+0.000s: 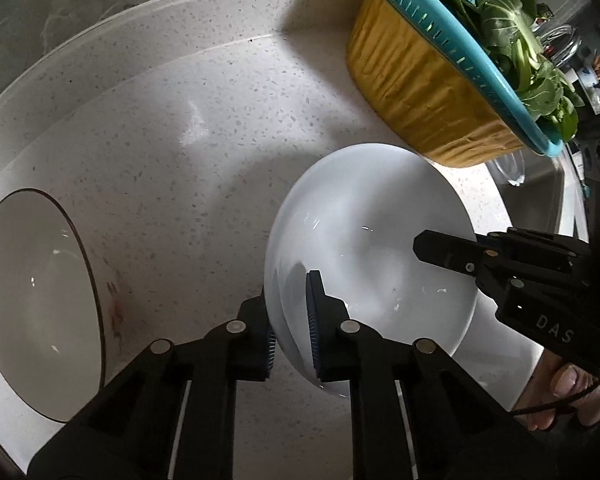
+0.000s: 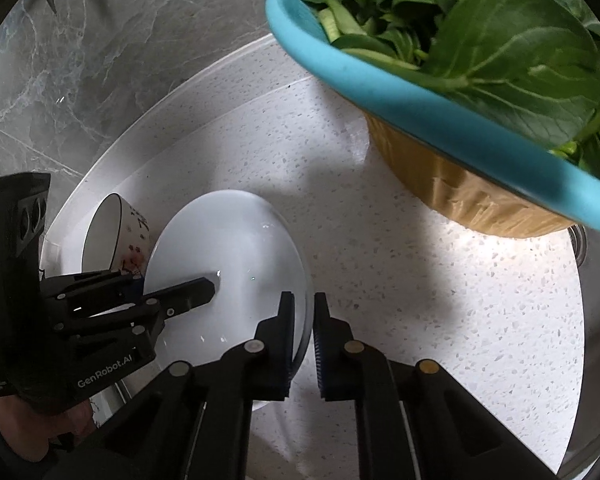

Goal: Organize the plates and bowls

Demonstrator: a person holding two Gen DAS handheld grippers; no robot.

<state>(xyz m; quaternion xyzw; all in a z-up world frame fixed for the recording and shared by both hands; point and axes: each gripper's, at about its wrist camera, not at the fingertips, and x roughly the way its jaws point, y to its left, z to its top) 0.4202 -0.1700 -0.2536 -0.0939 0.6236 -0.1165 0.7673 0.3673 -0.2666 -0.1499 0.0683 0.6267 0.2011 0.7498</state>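
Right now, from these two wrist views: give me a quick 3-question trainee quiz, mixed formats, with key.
1. True or false: the left gripper and the right gripper both clamp the rim of the white plate.
2. Multiple choice: the leafy greens sit in
A. a blue colander
B. the white plate
C. the patterned bowl
3. Fill in: the patterned bowl lies on the ____ side of the plate, as the person holding the grippers sees it.

Key
1. True. Each gripper has one finger above the rim and one below it, on opposite sides of the plate.
2. A, the blue colander, which rests on a yellow basin.
3. left
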